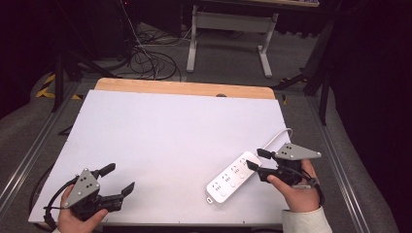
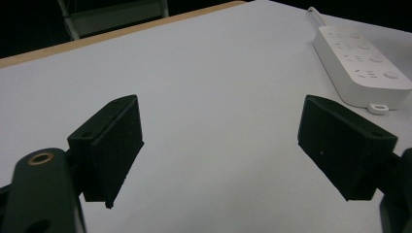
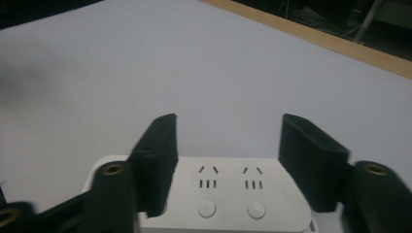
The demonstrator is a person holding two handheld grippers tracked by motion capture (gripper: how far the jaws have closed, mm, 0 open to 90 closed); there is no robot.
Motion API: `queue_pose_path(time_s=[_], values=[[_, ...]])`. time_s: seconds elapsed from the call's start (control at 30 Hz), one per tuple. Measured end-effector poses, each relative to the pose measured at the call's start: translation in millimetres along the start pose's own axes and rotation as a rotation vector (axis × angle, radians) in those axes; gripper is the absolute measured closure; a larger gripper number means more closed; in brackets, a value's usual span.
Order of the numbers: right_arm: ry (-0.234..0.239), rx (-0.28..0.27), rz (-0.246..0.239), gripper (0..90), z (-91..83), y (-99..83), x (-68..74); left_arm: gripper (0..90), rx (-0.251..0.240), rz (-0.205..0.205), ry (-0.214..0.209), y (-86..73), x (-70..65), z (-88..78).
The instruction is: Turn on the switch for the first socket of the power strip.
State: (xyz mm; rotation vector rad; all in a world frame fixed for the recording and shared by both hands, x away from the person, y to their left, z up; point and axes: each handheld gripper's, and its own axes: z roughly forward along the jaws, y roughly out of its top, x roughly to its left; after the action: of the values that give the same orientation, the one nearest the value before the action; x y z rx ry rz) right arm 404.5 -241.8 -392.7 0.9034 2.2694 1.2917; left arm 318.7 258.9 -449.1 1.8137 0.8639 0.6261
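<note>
A white power strip [image 1: 232, 177] with several sockets and round buttons lies flat on the white table top [image 1: 170, 126], right of the middle near the front edge. Its white cable [image 1: 282, 136] runs off to the right edge. My right gripper [image 1: 254, 158] hovers at the strip's cable end, held by a hand in a white sleeve. In the right gripper view its jaws stand open [image 3: 228, 145] above the power strip [image 3: 228, 194], to either side of two sockets, pressing on nothing. My left gripper [image 1: 121, 176] rests open at the front left, empty [image 2: 221, 141], with the power strip [image 2: 362, 63] far off.
A wooden strip [image 1: 184, 88] borders the table's far edge. Beyond it, loose cables [image 1: 150, 58] lie on the floor beside a grey desk frame [image 1: 228, 39]. Metal rails run along both sides of the table.
</note>
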Motion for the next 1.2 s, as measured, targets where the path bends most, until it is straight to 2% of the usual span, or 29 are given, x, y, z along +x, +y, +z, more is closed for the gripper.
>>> queue_pose_path(time_s=[0.03,0.07,0.13,0.27,0.47,0.6,0.7,0.87,1.07,1.2], values=[[-0.003,-0.004,0.02,32.4,-1.4,-1.2,1.1,17.0,-0.002,-0.005,-0.001,0.0,-0.2,0.0],[-0.006,-0.01,0.008,30.5,-2.3,-2.5,1.5,17.0,-0.003,-0.005,0.003,0.1,-0.2,-0.3],[0.005,-0.034,-0.01,28.7,-3.5,-5.0,2.8,17.0,-0.003,-0.005,0.003,0.2,-0.4,-0.7],[0.063,-0.099,-0.003,22.6,-6.6,-12.5,4.7,17.0,-0.001,0.0,0.0,0.6,-0.3,-1.1],[0.089,-0.152,-0.004,14.8,-10.1,-22.9,4.2,17.0,-0.003,-0.008,-0.005,0.9,-1.1,-1.4],[0.105,-0.158,-0.001,14.2,-9.1,-30.9,4.2,17.0,-0.006,-0.019,-0.01,1.3,-1.6,-2.1],[0.116,-0.158,0.006,13.6,-8.2,-38.1,3.3,17.0,-0.005,-0.008,-0.016,1.7,-0.3,-3.2],[0.129,-0.178,0.027,12.1,-6.5,-50.3,1.1,16.8,-0.012,-0.015,-0.031,1.6,-1.2,-3.8],[0.119,-0.191,0.042,10.1,-5.7,-62.6,-1.3,15.6,-0.011,-0.008,-0.024,1.5,-0.7,-5.3],[0.113,-0.177,0.045,10.1,-2.7,-70.1,-1.4,15.6,-0.015,-0.009,-0.027,1.4,-0.5,-6.1]])
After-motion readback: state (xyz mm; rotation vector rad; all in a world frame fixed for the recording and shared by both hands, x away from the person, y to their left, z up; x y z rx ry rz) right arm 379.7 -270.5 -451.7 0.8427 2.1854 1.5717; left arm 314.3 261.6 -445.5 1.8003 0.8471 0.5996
